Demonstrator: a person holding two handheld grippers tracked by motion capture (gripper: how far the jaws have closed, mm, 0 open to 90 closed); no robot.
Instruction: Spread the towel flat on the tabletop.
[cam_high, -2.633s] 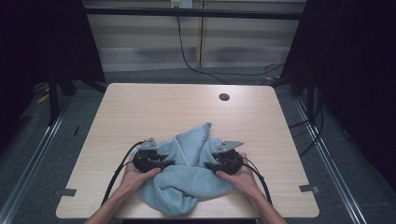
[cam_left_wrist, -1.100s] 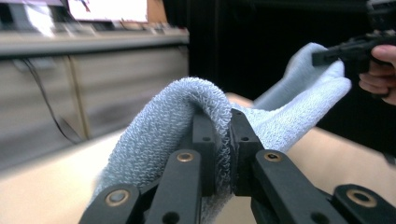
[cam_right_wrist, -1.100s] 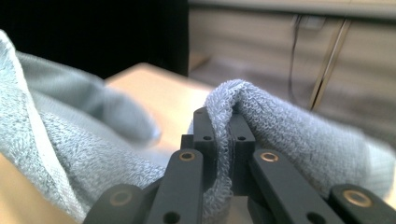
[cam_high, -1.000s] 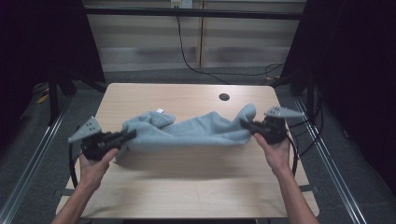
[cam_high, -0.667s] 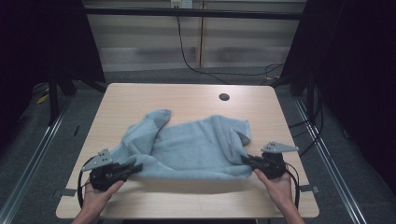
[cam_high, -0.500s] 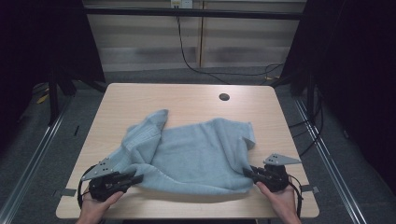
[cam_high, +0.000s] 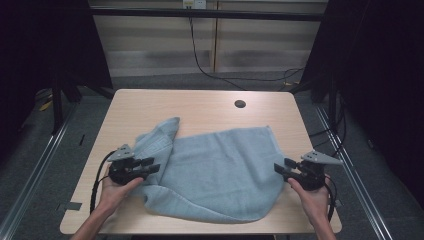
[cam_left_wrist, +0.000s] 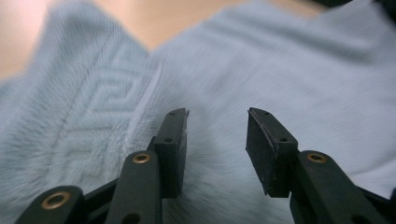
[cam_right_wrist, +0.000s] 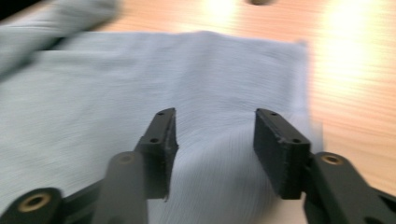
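Where the towel (cam_high: 215, 170) folds at left, its underside is hidden.

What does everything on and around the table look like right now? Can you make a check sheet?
Surface: wooden table, round hole near the far edge.
Job's things: blue towel spread out, its far-left corner bunched.
Clutter: nothing seen.
Grippers: left gripper and right gripper open at the towel's side edges, nothing pinched; fingers have just been opening.
Cables: a black cable trails from the left gripper; another cable hangs at the back.
Surroundings: dark curtains, grey floor.
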